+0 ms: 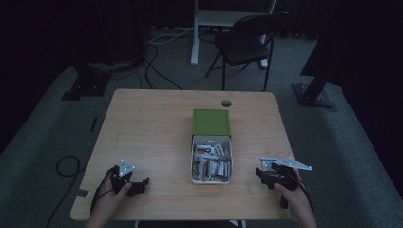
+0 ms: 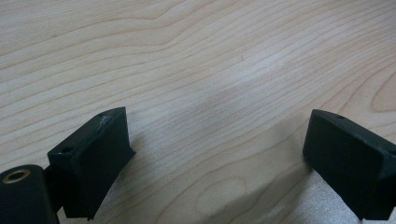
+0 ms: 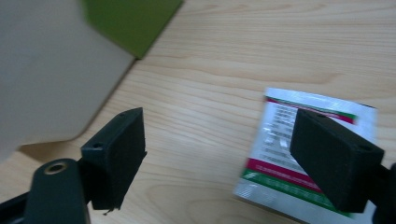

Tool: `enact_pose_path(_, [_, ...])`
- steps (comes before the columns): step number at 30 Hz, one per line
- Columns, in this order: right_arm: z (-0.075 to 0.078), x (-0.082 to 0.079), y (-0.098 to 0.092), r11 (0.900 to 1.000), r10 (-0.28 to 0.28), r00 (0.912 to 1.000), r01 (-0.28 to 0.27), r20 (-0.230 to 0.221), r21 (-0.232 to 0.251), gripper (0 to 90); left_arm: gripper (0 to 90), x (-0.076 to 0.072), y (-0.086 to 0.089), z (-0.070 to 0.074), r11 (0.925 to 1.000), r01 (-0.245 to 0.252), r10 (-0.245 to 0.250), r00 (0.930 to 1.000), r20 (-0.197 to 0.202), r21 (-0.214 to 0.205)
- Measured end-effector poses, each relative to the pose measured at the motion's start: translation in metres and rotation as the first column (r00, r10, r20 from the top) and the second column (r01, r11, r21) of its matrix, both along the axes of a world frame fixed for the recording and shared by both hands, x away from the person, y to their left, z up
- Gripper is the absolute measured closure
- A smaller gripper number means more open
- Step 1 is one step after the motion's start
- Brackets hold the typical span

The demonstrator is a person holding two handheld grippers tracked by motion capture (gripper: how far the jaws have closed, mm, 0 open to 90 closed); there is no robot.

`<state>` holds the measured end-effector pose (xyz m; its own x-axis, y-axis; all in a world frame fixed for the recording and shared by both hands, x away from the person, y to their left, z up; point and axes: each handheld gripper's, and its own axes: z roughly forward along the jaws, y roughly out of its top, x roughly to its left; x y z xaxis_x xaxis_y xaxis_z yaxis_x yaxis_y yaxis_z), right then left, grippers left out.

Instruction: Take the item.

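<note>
Both tongs [image 2: 219, 154] [image 3: 219, 158] gape wide; right ones flank what looks like a sachet [image 3: 285, 154] beside the box [image 3: 51, 79].

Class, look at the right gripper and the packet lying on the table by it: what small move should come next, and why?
Probably shift the right gripper sideways over the packet and lower it. Its jaws stand open, and the packet lies flat on the table partly behind one jaw, not yet between them.

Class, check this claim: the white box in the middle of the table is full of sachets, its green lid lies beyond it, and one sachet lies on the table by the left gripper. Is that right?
One detail is wrong: the loose sachet lies by the right gripper, not the left, as the right gripper view shows. The white box does hold sachets, with the green lid beyond it.
</note>
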<state>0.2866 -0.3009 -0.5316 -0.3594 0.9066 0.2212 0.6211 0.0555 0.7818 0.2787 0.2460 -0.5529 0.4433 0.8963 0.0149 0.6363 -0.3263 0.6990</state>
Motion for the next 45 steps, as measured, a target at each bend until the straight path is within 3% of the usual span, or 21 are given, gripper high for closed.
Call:
enact_pose_path(4, [-0.001, -0.001, 0.006, 0.9982, 0.058, 0.9982, -0.058, 0.016, -0.014, 17.5, 8.1, 0.0, 0.0, 0.0, 1.0, 0.0, 0.0, 1.0, 0.0, 0.0])
enact_pose_path(9, [-0.002, -0.002, 0.018, 0.9901, 0.14, 0.9899, -0.139, 0.024, -0.021, 17.5, 8.1, 0.0, 0.0, 0.0, 1.0, 0.0, 0.0, 1.0, 0.0, 0.0])
enact_pose_path(13, [-0.005, -0.004, 0.03, 0.9709, 0.232, 0.9721, -0.23, 0.034, -0.068, 17.4, 8.1, 0.0, 0.0, 0.0, 1.0, 0.0, 0.0, 1.0, 0.0, 0.0])
enact_pose_path(20, [-0.011, -0.006, 0.044, 0.9432, 0.322, 0.946, -0.318, 0.034, -0.096, 17.5, 8.1, 0.0, 0.0, 0.0, 1.0, 0.0, 0.0, 1.0, 0.0, 0.0])
enact_pose_path(21, [-0.011, -0.006, 0.044, 0.9432, 0.322, 0.946, -0.318, 0.034, -0.096, 17.5, 8.1, 0.0, 0.0, 0.0, 1.0, 0.0, 0.0, 1.0, 0.0, 0.0])
enact_pose_path(22, [-0.012, -0.007, 0.046, 0.9379, 0.337, 0.9411, -0.332, 0.032, -0.101, 17.5, 8.1, 0.0, 0.0, 0.0, 1.0, 0.0, 0.0, 1.0, 0.0, 0.0])
enact_pose_path(23, [-0.014, -0.008, 0.05, 0.9235, 0.374, 0.9266, -0.368, 0.039, -0.107, 17.4, 8.1, 0.0, 0.0, 0.0, 1.0, 0.0, 0.0, 1.0, 0.0, 0.0])
enact_pose_path(26, [-0.016, -0.009, 0.056, 0.9017, 0.42, 0.9068, -0.412, 0.039, -0.132, 15.8, 8.2, 0.0, -0.001, 0.0, 1.0, 0.0, 0.0, 1.0, 0.0, 0.0])
enact_pose_path(27, [-0.016, -0.009, 0.056, 0.9017, 0.42, 0.9068, -0.412, 0.039, -0.132, 15.8, 8.2, 0.0, -0.001, 0.0, 1.0, 0.0, 0.0, 1.0, 0.0, 0.0])
enact_pose_path(29, [-0.018, -0.01, 0.06, 0.8872, 0.445, 0.8952, -0.438, 0.019, -0.145, 15.7, 8.2, 0.0, -0.001, 0.0, 1.0, 0.0, 0.0, 1.0, 0.0, 0.0])
enact_pose_path(33, [-0.021, -0.01, 0.062, 0.8794, 0.458, 0.8889, -0.452, 0.009, -0.15, 15.7, 8.2, 0.0, -0.002, 0.0, 1.0, 0.0, 0.0, 1.0, 0.0, -0.001])
enact_pose_path(39, [-0.023, -0.011, 0.066, 0.8487, 0.503, 0.8642, -0.495, -0.003, -0.187, 15.7, 8.2, 0.0, -0.003, 0.0, 1.0, 0.0, 0.0, 1.0, 0.0, -0.001])
enact_pose_path(42, [-0.025, -0.011, 0.069, 0.8233, 0.535, 0.8444, -0.526, -0.017, -0.212, 15.7, 8.2, 0.0, -0.004, 0.0, 1.0, 0.002, -0.002, 1.0, 0.0, -0.002])
enact_pose_path(45, [-0.025, -0.011, 0.071, 0.8157, 0.542, 0.8402, -0.533, -0.029, -0.224, 15.3, 8.2, 0.0, -0.004, 0.0, 1.0, 0.009, -0.009, 1.0, -0.001, -0.001])
